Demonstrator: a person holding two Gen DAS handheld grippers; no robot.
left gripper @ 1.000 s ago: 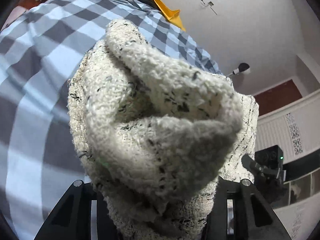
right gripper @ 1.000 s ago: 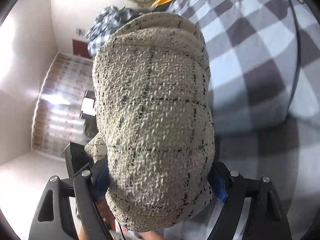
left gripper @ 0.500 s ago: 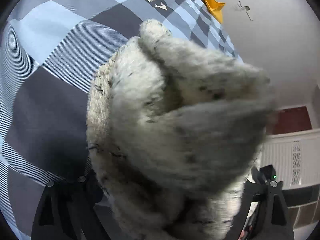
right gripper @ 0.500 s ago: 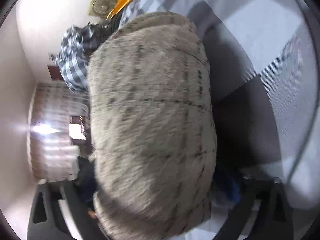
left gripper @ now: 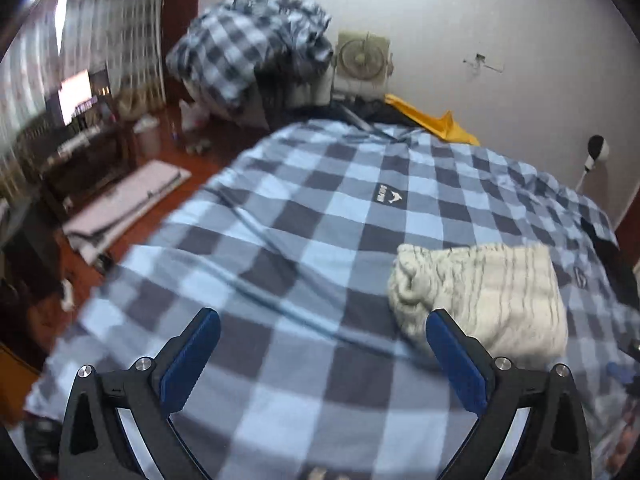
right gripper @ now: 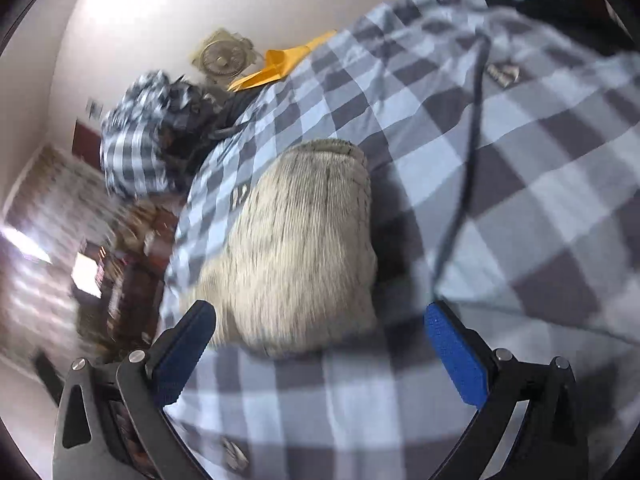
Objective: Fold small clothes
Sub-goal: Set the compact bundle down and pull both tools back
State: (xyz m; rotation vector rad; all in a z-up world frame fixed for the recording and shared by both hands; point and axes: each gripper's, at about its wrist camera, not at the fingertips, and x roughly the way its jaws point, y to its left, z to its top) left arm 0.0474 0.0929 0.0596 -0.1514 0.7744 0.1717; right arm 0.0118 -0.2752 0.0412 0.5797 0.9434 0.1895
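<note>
A cream knitted garment [left gripper: 488, 292] with thin dark lines lies folded on the blue-and-grey checked bed cover [left gripper: 320, 220]. In the left wrist view it sits ahead and to the right, just beyond the right finger. My left gripper [left gripper: 322, 316] hangs above the cover, its jaws opening wide, with only bed cover between them. In the right wrist view the garment [right gripper: 300, 240] lies just ahead on the bed cover [right gripper: 520, 160]. My right gripper [right gripper: 319, 308] stands open, and its blue pads do not touch the knit.
A heap of checked bedding [left gripper: 252, 48], a box fan [left gripper: 362, 56] and a yellow item [left gripper: 432, 120] sit at the bed's far end. A black cable [right gripper: 468, 160] runs across the cover right of the garment. A folded mat [left gripper: 124, 204] lies on the floor to the left.
Both grippers held the garment close to the cameras. They have opened, let it go and drawn back upward. The garment now lies folded on the bed.
</note>
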